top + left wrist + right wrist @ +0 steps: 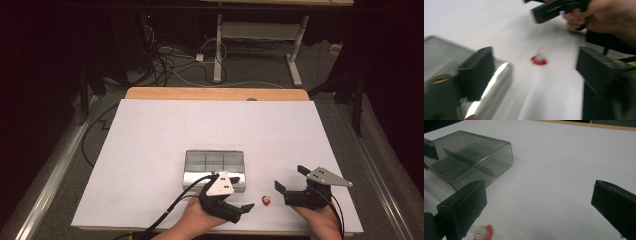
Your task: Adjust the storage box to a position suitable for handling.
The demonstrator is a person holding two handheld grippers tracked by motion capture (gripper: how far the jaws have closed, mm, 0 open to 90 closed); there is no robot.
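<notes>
A small red piece with a pale clear part (266,201) lies on the white sheet near the front edge, between my two grippers. My left gripper (242,210) points right toward it and stands open; in the left gripper view the red piece (539,60) lies ahead of the jaws (535,68), untouched. A smoky clear compartment box (215,165) sits just behind my left hand, its lid edge (496,85) beside the left jaw. My right gripper (288,177) is open and holds nothing. In the right gripper view (539,192) the box (471,157) is at upper left and the red piece (482,233) at the bottom.
A white sheet (215,125) covers most of the wooden table (215,93). A hand holding the right gripper (599,17) shows at the upper right of the left gripper view. Cables and a desk frame (217,50) stand on the floor beyond the table.
</notes>
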